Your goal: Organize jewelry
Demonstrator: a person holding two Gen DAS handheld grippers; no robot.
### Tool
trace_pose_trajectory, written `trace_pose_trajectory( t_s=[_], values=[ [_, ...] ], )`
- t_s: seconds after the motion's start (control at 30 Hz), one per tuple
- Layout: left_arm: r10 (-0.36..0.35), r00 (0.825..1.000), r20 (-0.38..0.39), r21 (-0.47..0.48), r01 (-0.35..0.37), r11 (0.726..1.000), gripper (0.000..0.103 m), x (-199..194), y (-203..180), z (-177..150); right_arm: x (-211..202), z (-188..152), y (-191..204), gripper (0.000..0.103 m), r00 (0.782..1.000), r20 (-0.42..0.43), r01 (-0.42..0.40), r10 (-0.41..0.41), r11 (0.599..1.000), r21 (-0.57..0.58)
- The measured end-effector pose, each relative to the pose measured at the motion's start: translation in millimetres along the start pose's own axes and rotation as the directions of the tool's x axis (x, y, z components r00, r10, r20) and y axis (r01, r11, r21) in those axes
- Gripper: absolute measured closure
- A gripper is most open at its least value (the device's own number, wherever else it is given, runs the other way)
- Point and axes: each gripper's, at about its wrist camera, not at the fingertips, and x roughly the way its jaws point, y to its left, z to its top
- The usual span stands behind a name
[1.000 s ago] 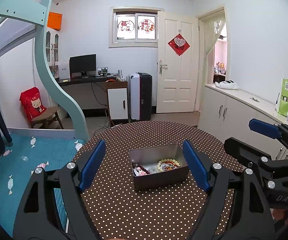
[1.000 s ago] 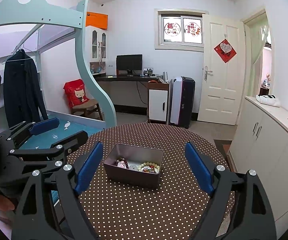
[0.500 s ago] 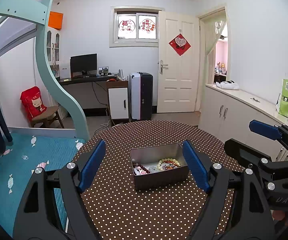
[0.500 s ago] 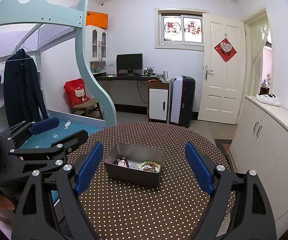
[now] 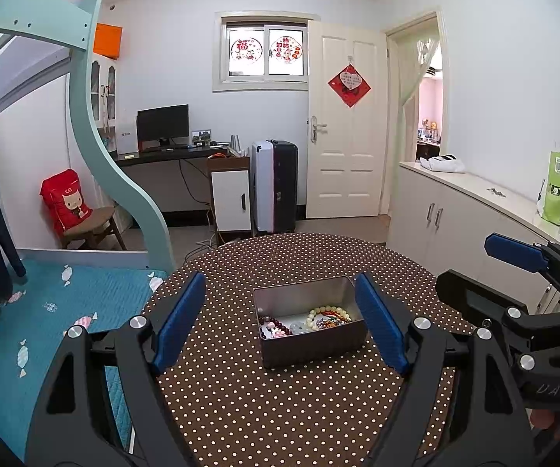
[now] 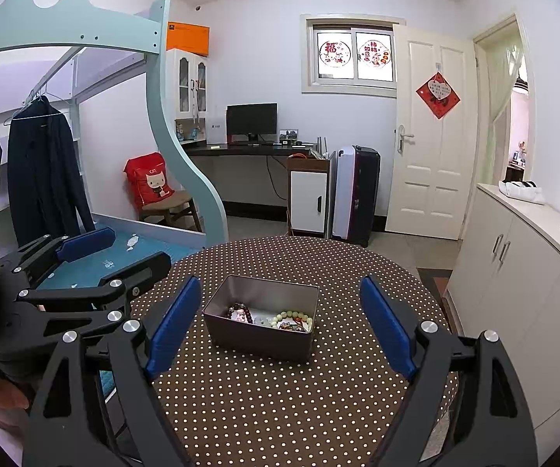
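Jewelry (image 5: 311, 321): beaded bracelets lying loose in the bottom of an open metal tin; a dark red strand at the lower left of the pile, a pale green one (image 6: 293, 317) toward the right, smaller pieces between them too small to name.
Left gripper (image 5: 280, 327): spread wide, blue pads either side of the frame centre, holding nothing; the tin shows in the gap between the fingers, apart from both.
Right gripper (image 6: 282, 327): also spread wide and empty; the tin sits in the gap nearer its left pad (image 6: 173, 330), not touching it.
Other claw in each view: the right gripper's black frame fills the lower right of the left wrist view; the left gripper's frame fills the lower left of the right wrist view.
Tin (image 5: 315, 346): rectangular, open top up, flat on the table in the lower centre of both views; long axis runs roughly left to right across the frame, slightly skewed, its far right corner higher in the left wrist view.
Table (image 5: 280, 401): round, covered in brown cloth with white dots; occupies the lower middle of the frame.
Room: bed with teal cover (image 5: 54, 311) at lower left under a pale green loft frame; desk with monitor (image 5: 162, 124) at centre; white door (image 5: 344, 124) right of centre; white cabinets (image 6: 521, 257) along the right edge.
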Motion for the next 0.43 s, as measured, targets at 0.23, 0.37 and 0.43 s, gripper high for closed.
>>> trace_pose_trajectory(
  t_s=[0.23,0.37,0.43],
  values=[
    [0.005,1.0,-0.001,0.004,-0.005,1.0,0.023,-2.1,0.1,0.6,-0.1,-1.4,0.7,0.022,1.0,-0.003,-0.004,0.004,1.0,0.005],
    [0.007,1.0,0.002,0.004,-0.007,1.0,0.023,-4.0,0.1,0.2,-1.8,-1.9,2.4,0.021,1.0,-0.002,-0.003,0.003,1.0,0.007],
    [0.009,1.0,0.0,0.004,-0.009,1.0,0.023,-4.3,-0.1,0.0,-1.5,-2.3,2.1,0.021,1.0,-0.002,-0.001,0.001,1.0,0.006]
  ],
)
